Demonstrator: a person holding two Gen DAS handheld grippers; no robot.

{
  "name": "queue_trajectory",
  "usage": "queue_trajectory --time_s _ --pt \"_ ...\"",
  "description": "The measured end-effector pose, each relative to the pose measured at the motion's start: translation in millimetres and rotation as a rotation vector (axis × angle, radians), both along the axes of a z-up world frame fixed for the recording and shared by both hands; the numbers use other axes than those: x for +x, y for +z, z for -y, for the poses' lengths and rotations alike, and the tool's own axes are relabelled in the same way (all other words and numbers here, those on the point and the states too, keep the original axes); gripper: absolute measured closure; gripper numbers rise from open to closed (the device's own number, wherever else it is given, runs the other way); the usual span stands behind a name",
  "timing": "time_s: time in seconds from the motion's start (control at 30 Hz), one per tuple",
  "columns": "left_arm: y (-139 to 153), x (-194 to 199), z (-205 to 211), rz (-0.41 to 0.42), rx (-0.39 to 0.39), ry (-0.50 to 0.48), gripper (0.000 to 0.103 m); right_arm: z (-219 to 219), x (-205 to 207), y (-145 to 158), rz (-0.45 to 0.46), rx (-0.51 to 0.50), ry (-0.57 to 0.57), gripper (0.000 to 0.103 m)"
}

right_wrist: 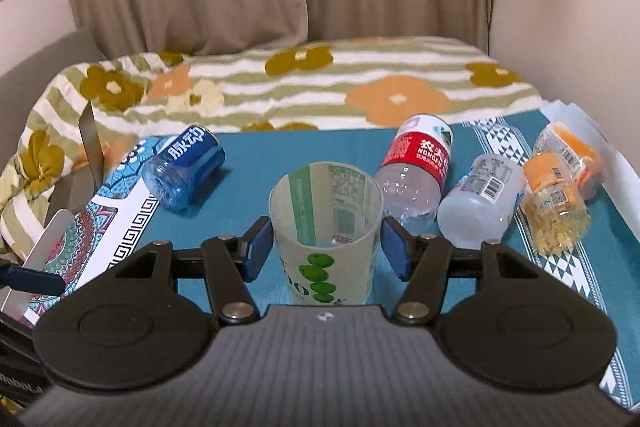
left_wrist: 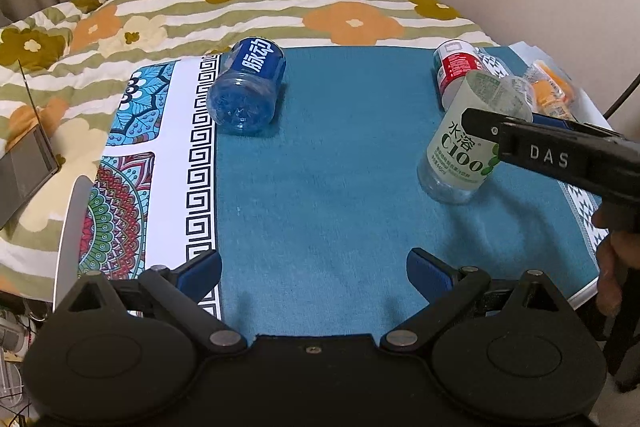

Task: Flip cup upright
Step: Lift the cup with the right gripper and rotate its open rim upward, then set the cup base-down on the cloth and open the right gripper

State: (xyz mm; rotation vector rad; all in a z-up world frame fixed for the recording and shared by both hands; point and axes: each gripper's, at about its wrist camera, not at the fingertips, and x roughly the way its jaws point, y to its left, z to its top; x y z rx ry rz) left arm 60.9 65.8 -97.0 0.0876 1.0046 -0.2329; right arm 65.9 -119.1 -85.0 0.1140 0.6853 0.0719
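A clear cup with a white and green C100 label (right_wrist: 326,227) (left_wrist: 464,143) stands mouth up on the teal mat, tilted slightly in the left wrist view. My right gripper (right_wrist: 325,249) has its blue pads on either side of the cup with a small gap on each side, so it is open around it. In the left wrist view the right gripper (left_wrist: 500,131) reaches in from the right at the cup. My left gripper (left_wrist: 314,273) is open and empty above the mat's near edge. A blue cup (left_wrist: 248,87) (right_wrist: 184,167) lies on its side at the far left.
A red-label cup (right_wrist: 416,171) (left_wrist: 456,67), a clear cup (right_wrist: 480,199) and two orange cups (right_wrist: 556,203) lie on their sides at the far right. The teal mat (left_wrist: 320,167) covers a table beside a floral bedspread (left_wrist: 280,3). A laptop (left_wrist: 24,163) sits left.
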Motion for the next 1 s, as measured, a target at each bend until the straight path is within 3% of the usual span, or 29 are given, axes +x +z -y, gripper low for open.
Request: queue_trajectory --time_s 0.4,0.47,0.5,0.8,1.0 --pt "1 3 -4 -0.017 -0.02 0.026 0.002 -7 7 4 -0.04 -0.042 0.012 0.024" --pt "0 3 -5 -0.019 -0.021 0.032 0.002 -8 7 3 -0.041 -0.056 0.005 0.005" --pt "-1 3 -6 -0.02 -0.022 0.035 0.002 -8 8 3 -0.037 -0.067 -0.003 0.0" --pt "-1 0 -5 -0.018 -0.009 0.045 0.002 -5 11 -5 -0.078 -0.061 -0.008 0.0" --pt "12 -3 -1 0.0 -0.009 0.058 0.002 -1 2 9 -0.091 -0.049 0.001 0.0"
